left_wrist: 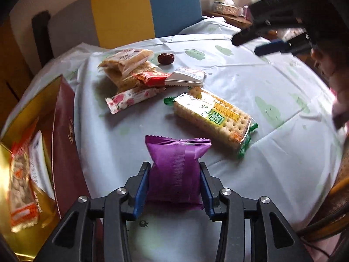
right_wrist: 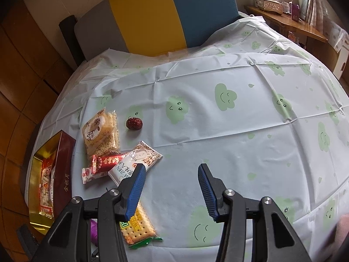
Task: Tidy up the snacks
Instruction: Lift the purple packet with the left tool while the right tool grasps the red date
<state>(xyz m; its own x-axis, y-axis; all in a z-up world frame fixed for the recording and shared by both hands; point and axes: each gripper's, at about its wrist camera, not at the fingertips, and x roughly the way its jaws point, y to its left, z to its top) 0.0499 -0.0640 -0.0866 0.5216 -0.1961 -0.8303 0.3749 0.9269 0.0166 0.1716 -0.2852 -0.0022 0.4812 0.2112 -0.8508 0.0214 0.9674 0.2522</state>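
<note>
Left jaws around purple packet [left_wrist: 176, 172].

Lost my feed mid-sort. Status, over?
Left gripper clamped on purple packet. Right gripper open, empty. Gift box alongside, path clear.

My table [right_wrist: 218, 157] wears a pale cloth printed with green smiling clouds. On it lie a cracker pack [left_wrist: 214, 118], a heap of wrapped snacks [right_wrist: 109, 152], a red date [right_wrist: 134, 123], and a red box [right_wrist: 65, 174] at its left edge.
</note>
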